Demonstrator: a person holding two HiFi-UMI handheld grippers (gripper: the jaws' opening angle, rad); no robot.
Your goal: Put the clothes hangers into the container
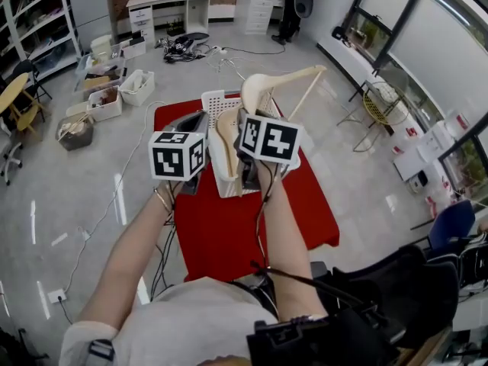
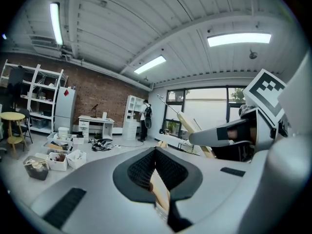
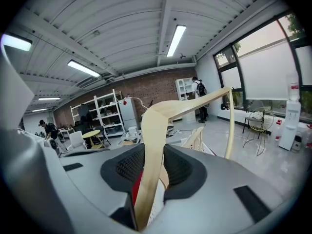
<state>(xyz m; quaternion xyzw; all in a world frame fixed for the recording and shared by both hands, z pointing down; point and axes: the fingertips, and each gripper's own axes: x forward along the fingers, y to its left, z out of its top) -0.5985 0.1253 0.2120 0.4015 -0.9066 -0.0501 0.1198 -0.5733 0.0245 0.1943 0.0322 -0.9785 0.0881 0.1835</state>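
Head view: steeply down on the red cloth-covered table. Gripper views: close along the jaws, near level. Head and right views share the pale wooden clothes hanger.

A pale wooden hanger tilts above the white slotted container; a second hanger lies inside.

No legible text, apparently.

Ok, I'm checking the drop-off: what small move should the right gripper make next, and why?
Probably lower the right gripper toward the white container: its jaws are shut on a wooden hanger raised over that container, and the left gripper grips a second hanger.
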